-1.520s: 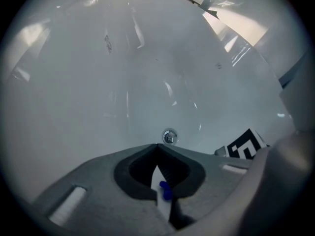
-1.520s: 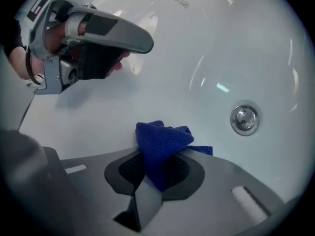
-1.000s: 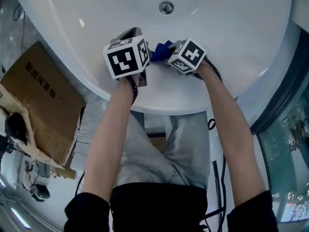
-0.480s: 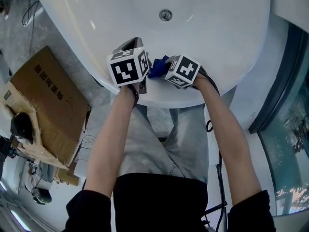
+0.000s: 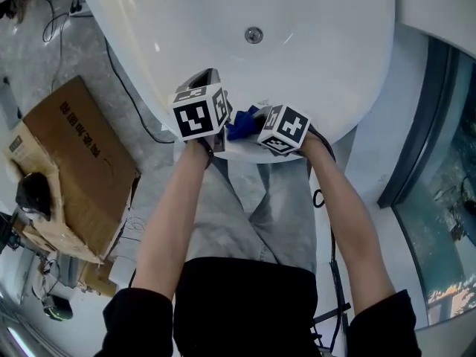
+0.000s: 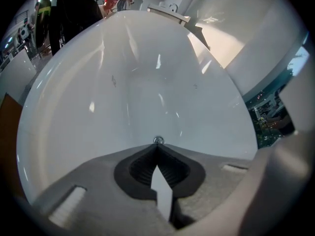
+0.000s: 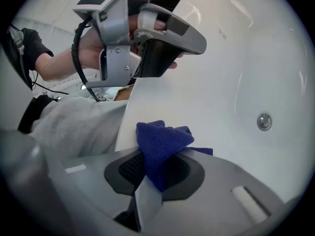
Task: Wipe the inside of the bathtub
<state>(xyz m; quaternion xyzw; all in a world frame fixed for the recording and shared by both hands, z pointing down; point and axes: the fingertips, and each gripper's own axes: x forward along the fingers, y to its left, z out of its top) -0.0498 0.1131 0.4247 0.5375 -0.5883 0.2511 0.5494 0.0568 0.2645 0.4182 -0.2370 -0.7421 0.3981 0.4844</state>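
Two claws are over the near end of the tub, and only one of them is carrying anything. The right claw (image 7: 158, 157) is clamped on a bunched-up dark blue microfibre cloth (image 7: 165, 136). The loose end pokes out past the tips, right over the near rim of the glossy white bathtub (image 7: 206, 102). I can't tell if it's actually touching the enamel.

Just beside it, on its left, the left claw (image 6: 157, 149) is pinched closed with nothing in it, tips aimed down the length of the basin. Further out ahead of both claws is the small round chrome drain (image 5: 254, 34) in the tub floor, well apart from the cloth. Out past the left claw's outer side, a brown cardboard box (image 5: 74, 162) sits on the grey marble floor (image 5: 67, 65).

Progress-wise, my read is that it's nowhere near finished. The cloth is at the near edge, and the near slope, the floor around the drain and the far end all lie beyond it. I can't spot any wet streaks or suds, so there's no telling which bits have been wiped. What's left looks like sweeping the cloth down the near wall, across the bottom and up the far sides.
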